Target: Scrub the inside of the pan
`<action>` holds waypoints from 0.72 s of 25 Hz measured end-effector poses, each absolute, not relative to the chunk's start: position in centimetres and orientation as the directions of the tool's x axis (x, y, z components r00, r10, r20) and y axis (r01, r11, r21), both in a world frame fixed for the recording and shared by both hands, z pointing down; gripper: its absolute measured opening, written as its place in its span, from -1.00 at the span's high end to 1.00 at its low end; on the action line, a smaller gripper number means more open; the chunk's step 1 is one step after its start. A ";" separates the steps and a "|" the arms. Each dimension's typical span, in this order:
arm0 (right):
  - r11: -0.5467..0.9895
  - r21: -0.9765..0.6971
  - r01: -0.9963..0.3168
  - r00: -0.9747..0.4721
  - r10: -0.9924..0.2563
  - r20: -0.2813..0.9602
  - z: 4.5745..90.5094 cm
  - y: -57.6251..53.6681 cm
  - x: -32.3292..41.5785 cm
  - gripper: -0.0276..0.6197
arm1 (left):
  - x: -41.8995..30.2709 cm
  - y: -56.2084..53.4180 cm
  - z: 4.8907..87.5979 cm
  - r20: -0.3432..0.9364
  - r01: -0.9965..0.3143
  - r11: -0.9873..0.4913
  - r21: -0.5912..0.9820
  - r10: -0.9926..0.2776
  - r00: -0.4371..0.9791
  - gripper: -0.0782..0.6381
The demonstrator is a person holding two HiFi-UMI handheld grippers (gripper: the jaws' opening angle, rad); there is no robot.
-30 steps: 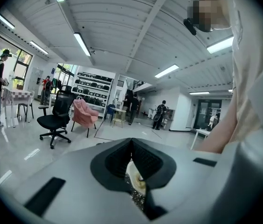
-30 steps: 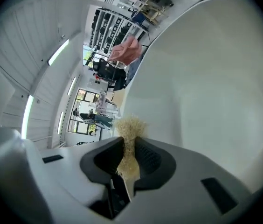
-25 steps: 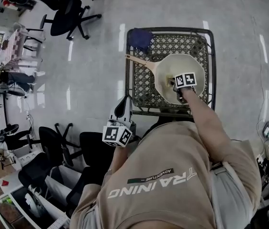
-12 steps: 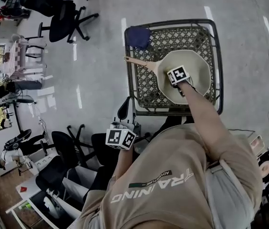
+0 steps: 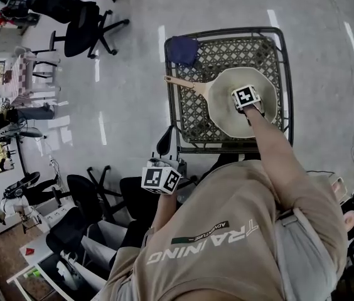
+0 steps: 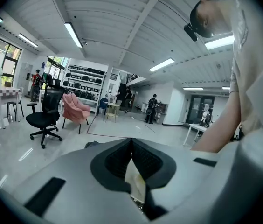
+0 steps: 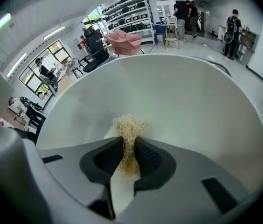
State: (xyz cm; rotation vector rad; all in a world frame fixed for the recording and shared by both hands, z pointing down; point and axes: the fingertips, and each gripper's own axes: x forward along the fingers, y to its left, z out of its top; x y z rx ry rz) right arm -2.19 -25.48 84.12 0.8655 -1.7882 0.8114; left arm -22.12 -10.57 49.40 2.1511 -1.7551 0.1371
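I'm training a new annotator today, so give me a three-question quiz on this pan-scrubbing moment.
1. True or false: the left gripper is inside the pan.
2. What does the right gripper clamp? A) a spoon B) a fibrous scrubber C) nothing
3. What colour is the cloth on the table?

Key: 1 false; 2 B; 3 blue.

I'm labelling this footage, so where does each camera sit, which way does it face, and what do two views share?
Head view: on the head, steeply down at table, pan; torso, arms show.
Left gripper view: on left gripper, level toward a chair; arm shows.
Right gripper view: on right gripper, down onto its scrubber.
Head and right gripper views share the pan.
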 end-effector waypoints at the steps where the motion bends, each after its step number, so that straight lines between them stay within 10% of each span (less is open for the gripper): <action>1: 0.526 -0.130 -0.841 -0.274 -0.207 0.939 84.0 -25.8 -1.2 0.64 | -21.9 -10.6 49.3 0.290 -0.961 -0.171 0.219 -0.928 0.232 0.73; 10: 0.453 -0.013 -0.891 -0.123 -0.215 0.969 82.6 -25.5 4.1 0.64 | -22.2 -9.5 50.4 0.253 -0.945 -0.163 0.282 -0.938 0.237 0.73; 18: 0.588 -0.358 -0.725 -0.456 -0.020 0.890 82.2 -18.1 -8.3 0.64 | -23.6 -8.4 49.5 0.255 -0.949 -0.097 0.299 -0.951 0.177 0.73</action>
